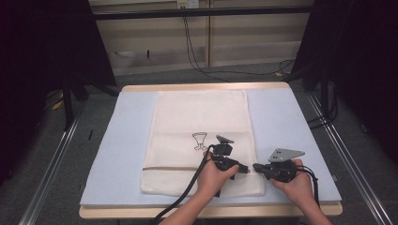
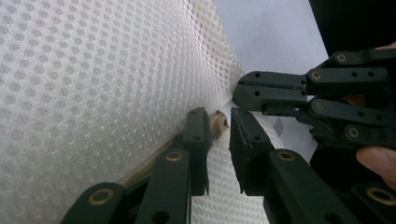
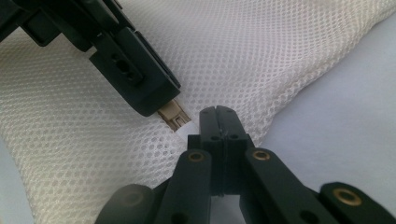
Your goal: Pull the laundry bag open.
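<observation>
Mesh laundry bag (image 1: 202,140) near bench's front edge — right tongs (image 3: 218,122) clamped on its edge to steady; left tongs (image 2: 219,140) apart around zipper pull (image 2: 218,122) — for unzipping.

No legible text, brand, number or label is found in any view. The one mark present is a black outline drawing (image 1: 200,140) on the white mesh bag (image 1: 187,117), near the bag's middle in the high view; it resembles a goblet-like figure and carries no letters. A small yellowish tag (image 1: 181,3) sits on the far wall at the top edge, too small to read.
</observation>
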Demonstrator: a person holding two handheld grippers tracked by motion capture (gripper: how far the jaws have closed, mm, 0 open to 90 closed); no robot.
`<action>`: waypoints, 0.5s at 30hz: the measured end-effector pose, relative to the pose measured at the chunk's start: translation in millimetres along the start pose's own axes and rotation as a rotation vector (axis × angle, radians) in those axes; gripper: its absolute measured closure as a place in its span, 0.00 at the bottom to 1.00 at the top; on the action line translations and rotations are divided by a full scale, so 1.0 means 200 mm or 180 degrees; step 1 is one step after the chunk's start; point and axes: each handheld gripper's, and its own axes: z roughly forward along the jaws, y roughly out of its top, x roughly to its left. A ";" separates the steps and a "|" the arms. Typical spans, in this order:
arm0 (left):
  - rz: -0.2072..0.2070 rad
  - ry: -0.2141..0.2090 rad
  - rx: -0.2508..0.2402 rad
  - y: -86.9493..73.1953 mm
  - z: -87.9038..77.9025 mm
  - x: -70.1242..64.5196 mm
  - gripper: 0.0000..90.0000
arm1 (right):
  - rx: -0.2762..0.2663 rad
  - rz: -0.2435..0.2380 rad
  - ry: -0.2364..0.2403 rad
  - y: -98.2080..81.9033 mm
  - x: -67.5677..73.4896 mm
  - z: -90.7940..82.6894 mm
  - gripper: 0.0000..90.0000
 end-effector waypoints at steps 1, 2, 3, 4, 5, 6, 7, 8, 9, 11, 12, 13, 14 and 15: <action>-0.0003 -0.0003 0.0003 0.00 0.00 0.00 0.86 | -0.0002 -0.0009 -0.0002 0.00 0.00 0.00 1.00; 0.0011 0.0004 0.0004 0.00 0.01 0.00 0.87 | 0.0000 -0.0004 -0.0001 0.00 0.00 0.00 1.00; 0.0004 -0.0005 0.0003 0.00 0.01 0.00 0.88 | 0.0002 -0.0003 -0.0001 0.00 0.00 0.00 1.00; 0.0017 0.0053 -0.0015 0.00 0.02 0.00 0.88 | 0.0003 -0.0013 0.0001 0.00 0.00 0.00 1.00; 0.0042 0.0042 -0.0019 0.00 0.03 0.00 0.91 | -0.0002 -0.0021 -0.0001 0.00 0.00 0.00 1.00; 0.0043 0.0013 -0.0021 0.00 0.03 0.00 0.92 | 0.0005 -0.0012 -0.0004 0.00 0.00 0.00 1.00; 0.0012 -0.0015 -0.0010 0.00 0.03 0.01 0.92 | -0.0003 -0.0012 0.0001 0.00 0.00 0.00 1.00; -0.0041 -0.0031 -0.0041 0.00 0.04 0.01 0.93 | -0.0013 -0.0011 0.0012 0.00 0.00 0.00 1.00; -0.0071 -0.0054 -0.0029 0.00 0.04 0.01 0.93 | -0.0017 -0.0010 0.0015 -0.01 0.00 0.00 1.00; -0.0083 -0.0056 -0.0024 0.00 0.04 0.01 0.94 | -0.0027 -0.0003 0.0023 -0.01 0.00 0.00 1.00; -0.0130 -0.0075 -0.0023 0.00 0.05 0.00 0.96 | -0.0030 0.0000 0.0022 -0.01 0.00 0.00 1.00; -0.0136 -0.0097 -0.0011 0.00 0.05 0.00 0.96 | -0.0031 -0.0004 0.0019 -0.01 0.00 0.00 1.00; -0.0167 -0.0094 -0.0013 0.01 0.05 0.00 0.97 | -0.0031 -0.0002 0.0013 -0.01 0.00 0.00 1.00; -0.0177 -0.0075 -0.0010 0.01 0.05 0.00 0.97 | -0.0028 -0.0003 0.0011 -0.01 0.00 0.00 1.00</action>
